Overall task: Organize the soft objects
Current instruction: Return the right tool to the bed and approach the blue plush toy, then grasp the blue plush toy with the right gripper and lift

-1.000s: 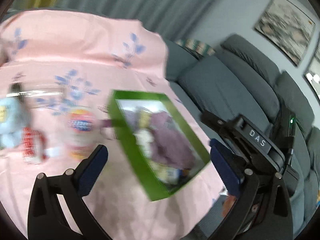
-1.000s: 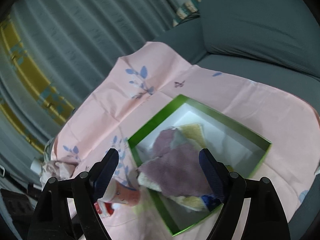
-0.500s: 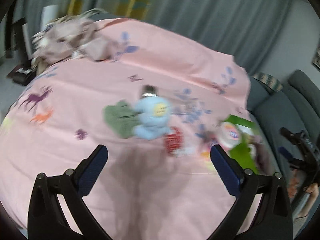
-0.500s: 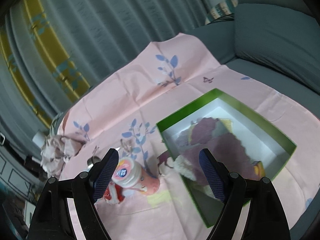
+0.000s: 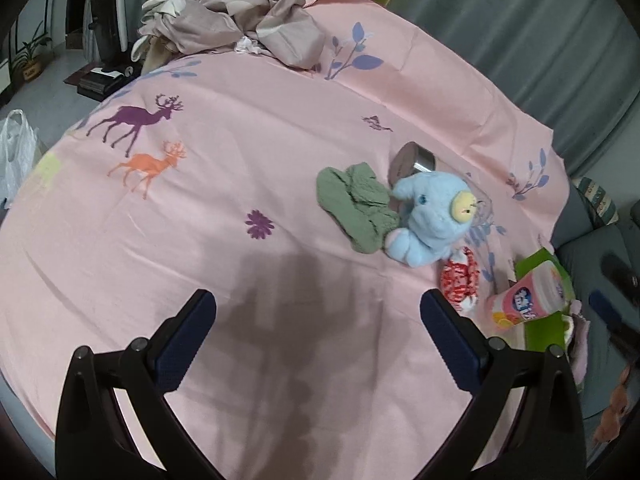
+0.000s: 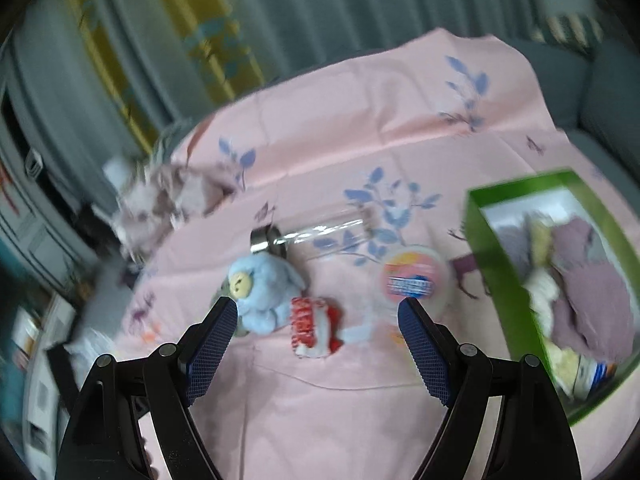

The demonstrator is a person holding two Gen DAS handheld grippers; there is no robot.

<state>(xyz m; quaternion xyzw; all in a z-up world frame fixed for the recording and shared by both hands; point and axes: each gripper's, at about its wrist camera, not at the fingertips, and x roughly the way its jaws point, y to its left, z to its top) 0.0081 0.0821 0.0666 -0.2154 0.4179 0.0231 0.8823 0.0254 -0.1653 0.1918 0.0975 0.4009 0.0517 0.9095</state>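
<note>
Pink printed bedsheet (image 5: pixel 240 184) before grey curtains (image 5: pixel 520 20); both grippers' jaws gape, empty.

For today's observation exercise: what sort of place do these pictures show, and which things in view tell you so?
Most likely a home living room. A grey sofa stands beside a surface under a pink printed cloth, long curtains hang behind, and a blue plush toy lies there.
</note>
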